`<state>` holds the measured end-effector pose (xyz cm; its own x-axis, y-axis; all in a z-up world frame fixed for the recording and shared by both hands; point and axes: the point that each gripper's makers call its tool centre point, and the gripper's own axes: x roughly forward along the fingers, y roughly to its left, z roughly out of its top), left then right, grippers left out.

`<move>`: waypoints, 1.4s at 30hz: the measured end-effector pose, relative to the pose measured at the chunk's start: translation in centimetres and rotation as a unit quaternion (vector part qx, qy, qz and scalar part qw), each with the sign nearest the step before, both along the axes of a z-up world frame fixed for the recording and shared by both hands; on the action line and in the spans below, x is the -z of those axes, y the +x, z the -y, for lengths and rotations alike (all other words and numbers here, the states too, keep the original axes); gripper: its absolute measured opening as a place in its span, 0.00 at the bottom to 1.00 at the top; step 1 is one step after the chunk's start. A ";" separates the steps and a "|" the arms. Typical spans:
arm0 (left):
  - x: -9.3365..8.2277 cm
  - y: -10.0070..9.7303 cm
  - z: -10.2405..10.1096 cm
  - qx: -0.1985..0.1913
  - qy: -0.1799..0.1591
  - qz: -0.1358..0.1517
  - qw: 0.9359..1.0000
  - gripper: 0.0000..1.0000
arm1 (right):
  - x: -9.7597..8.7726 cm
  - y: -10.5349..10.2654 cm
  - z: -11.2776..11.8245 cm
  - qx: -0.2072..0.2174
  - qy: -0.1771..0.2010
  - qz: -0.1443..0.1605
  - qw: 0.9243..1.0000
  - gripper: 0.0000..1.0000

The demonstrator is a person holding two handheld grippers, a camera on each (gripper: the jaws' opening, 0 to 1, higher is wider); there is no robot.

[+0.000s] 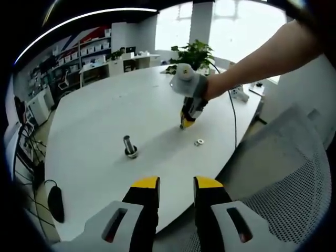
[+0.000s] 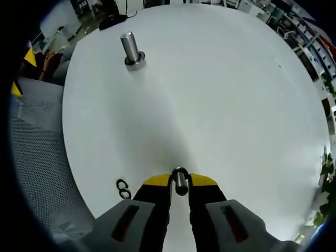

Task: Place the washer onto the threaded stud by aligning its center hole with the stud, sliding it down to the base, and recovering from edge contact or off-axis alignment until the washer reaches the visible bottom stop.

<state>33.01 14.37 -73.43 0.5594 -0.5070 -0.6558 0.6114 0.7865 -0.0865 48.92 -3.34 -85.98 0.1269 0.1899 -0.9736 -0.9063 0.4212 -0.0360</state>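
Note:
The threaded stud (image 1: pixel 129 145) stands upright on its round base on the white table (image 1: pixel 105 105), and it also appears far ahead in the right gripper view (image 2: pixel 131 49). My right gripper (image 2: pixel 180 182) is shut on a small metal washer (image 2: pixel 180 181), held on edge between the yellow tips. From the left gripper view, a hand holds that right gripper (image 1: pixel 185 124) tip-down just above the table, right of the stud. Two spare washers (image 2: pixel 123 189) lie on the table beside it (image 1: pixel 199 142). My left gripper (image 1: pixel 176 185) hovers open near the table's edge, holding nothing.
A grey mesh chair (image 1: pixel 283 178) stands by the table's near edge. A black mouse (image 1: pixel 55 203) lies at the table's left edge. A potted plant (image 1: pixel 195 54) and a cable (image 1: pixel 232 115) are at the far side. Shelves line the back wall.

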 end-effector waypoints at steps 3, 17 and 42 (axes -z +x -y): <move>-0.1 0.0 0.0 0.001 0.000 0.002 1.000 0.23 | 0.0 -0.1 0.0 -0.003 0.000 -0.004 1.000 0.14; -0.2 0.0 0.0 0.002 0.003 0.009 1.000 0.23 | -0.8 -1.3 1.3 0.034 0.001 -0.014 0.999 0.16; -1.2 0.1 0.5 0.014 -0.010 0.031 0.999 0.23 | -0.9 -8.2 -0.4 -0.034 -0.019 -0.035 0.999 0.19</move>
<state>33.10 13.83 -72.22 0.5841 -0.5357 -0.6098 0.6377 0.7676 -0.0635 40.74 -2.92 -85.10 0.0453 0.1589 -0.9863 -0.9338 0.3575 0.0147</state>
